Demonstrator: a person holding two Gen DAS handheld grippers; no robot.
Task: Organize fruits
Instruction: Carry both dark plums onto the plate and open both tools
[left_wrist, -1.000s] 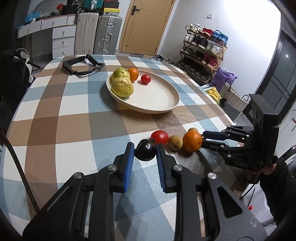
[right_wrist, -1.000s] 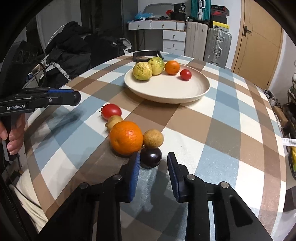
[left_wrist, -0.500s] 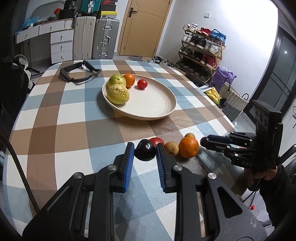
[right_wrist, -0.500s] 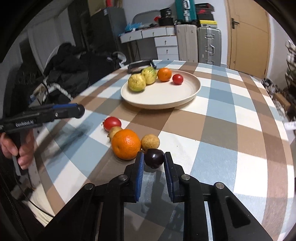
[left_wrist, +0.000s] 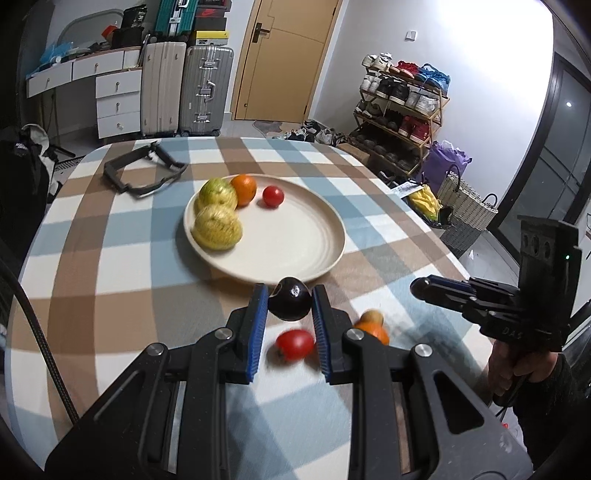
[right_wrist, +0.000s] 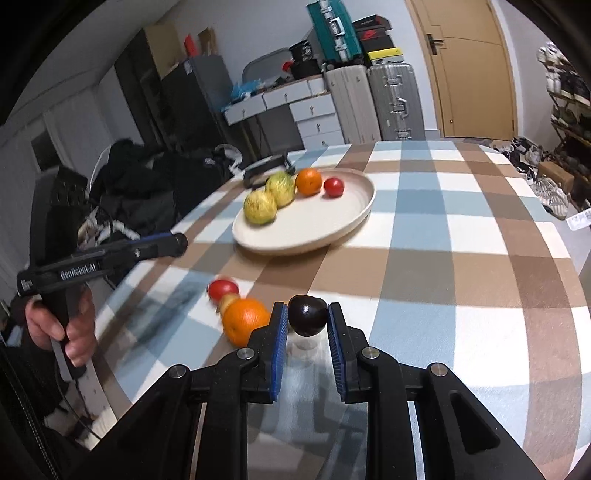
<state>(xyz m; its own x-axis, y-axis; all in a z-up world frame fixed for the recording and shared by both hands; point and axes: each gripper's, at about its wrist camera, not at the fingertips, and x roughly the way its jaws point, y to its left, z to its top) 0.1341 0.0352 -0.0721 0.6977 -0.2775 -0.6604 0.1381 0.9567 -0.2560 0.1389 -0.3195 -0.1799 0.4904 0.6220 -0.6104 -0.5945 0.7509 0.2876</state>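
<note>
My left gripper (left_wrist: 288, 308) is shut on a dark plum (left_wrist: 290, 303), held above the checked table just short of the near rim of the cream plate (left_wrist: 325, 266). The plate carries two yellow-green fruits (left_wrist: 218, 227), an orange (left_wrist: 243, 189) and a small tomato (left_wrist: 273, 195). My right gripper (right_wrist: 304, 320) is shut on a second dark plum (right_wrist: 307, 315), lifted off the cloth. Left on the table are an orange (right_wrist: 245, 319), a tomato (right_wrist: 221, 288) and small brown fruits partly hidden behind them. Each view shows the other gripper side on.
A black strap (left_wrist: 144, 170) lies at the table's far end beyond the plate. A hand (right_wrist: 62, 325) grips the left tool at the table's left edge. Suitcases (left_wrist: 184, 88), drawers, a shoe rack (left_wrist: 399, 107) and a wicker basket (left_wrist: 465, 206) stand around the table.
My right gripper has shut on the second plum and raised it off the table, rolling as it rose. My left gripper has carried its plum up and toward the plate.
</note>
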